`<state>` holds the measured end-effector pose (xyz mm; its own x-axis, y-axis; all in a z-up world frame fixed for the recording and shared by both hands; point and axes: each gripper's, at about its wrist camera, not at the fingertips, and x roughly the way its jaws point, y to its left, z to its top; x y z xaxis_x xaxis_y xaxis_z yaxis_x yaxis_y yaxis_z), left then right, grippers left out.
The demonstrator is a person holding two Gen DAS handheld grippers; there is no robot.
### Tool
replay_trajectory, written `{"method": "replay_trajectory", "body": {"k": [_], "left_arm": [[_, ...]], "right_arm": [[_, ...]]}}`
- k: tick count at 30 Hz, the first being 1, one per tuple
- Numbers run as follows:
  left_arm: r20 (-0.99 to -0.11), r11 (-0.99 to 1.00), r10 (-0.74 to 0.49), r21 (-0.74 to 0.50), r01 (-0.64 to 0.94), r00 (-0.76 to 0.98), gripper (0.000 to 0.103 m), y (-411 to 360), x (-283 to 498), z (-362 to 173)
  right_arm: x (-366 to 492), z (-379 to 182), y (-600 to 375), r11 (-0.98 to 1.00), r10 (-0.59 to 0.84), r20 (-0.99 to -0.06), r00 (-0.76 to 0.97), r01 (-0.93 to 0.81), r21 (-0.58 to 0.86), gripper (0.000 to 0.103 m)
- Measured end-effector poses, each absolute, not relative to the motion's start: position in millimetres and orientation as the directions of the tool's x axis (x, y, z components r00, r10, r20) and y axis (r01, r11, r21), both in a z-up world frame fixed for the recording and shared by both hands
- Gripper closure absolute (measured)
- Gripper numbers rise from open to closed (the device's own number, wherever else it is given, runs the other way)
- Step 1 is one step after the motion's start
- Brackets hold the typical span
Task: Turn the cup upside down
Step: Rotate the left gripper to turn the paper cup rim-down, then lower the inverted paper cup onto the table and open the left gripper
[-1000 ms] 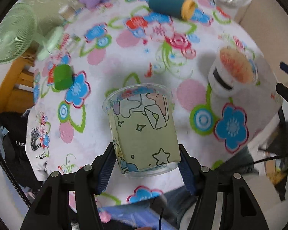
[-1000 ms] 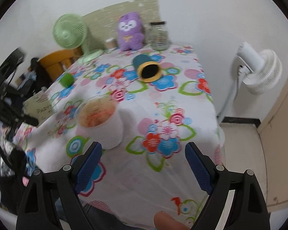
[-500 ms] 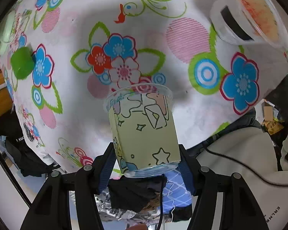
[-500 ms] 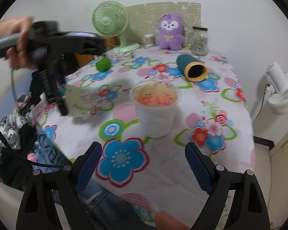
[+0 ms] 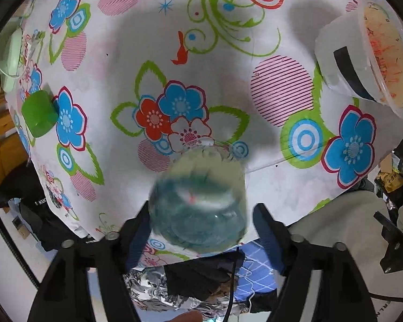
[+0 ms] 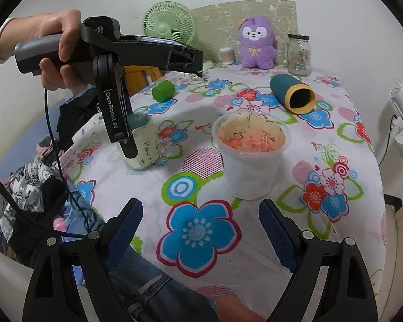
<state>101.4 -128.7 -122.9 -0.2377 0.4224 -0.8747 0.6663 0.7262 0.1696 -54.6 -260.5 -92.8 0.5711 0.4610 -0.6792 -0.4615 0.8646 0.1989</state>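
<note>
**Right gripper** (image 6: 201, 230): jaws wide, empty, off the table's (image 6: 258, 257) near edge and well apart from the cup.

**Left gripper** (image 5: 201, 230): pointing straight down over the near left edge; jaws parted a little wider than the cup, with a sliver of gap at one pad (it reads as let go, not clamped).

**Cup** (image 5: 198, 201): directly below and between the left fingers, long axis upright and in line with them, base up toward the camera, mouth on the cloth. The left hand is far nearer, so any withdrawal is likely straight up.

**Change from half a second ago:** then gripped by the sides above the table; now blurred, base-on and set down.

**White tub** (image 6: 251, 161): mid-table, upright.

**Green cap** (image 6: 163, 90), **teal tube** (image 6: 292, 94): farther back.
</note>
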Motion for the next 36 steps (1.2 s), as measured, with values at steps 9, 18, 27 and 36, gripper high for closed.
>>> {"method": "replay_trajectory", "body": {"k": [9,18,27,36], "left_arm": [[-0.897,0.718,0.406,0.196,0.668,-0.174,0.013,-118.4,95.9,-107.9],[-0.967,0.780,0.253,0.215,0.587,0.019,0.010,-101.0,76.6,-52.2],[-0.972,0.856,0.090,0.186,0.483,0.216,0.010,-76.2,59.7,-16.2],[-0.785,0.971,-0.003,0.145,0.189,0.619,0.008,-14.9,34.6,27.5]], "right_arm": [[-51.4,-86.2,-252.6,0.860,0.463,-0.677,0.573,-0.475,0.186,0.013],[-43.0,-69.2,-239.0,0.847,0.483,-0.657,0.579,-0.499,0.183,0.013],[-43.4,-46.6,-213.3,0.817,0.509,-0.637,0.579,-0.558,0.146,0.013],[-43.6,-35.8,-198.1,0.809,0.515,-0.617,0.595,-0.576,0.120,0.013]]}}
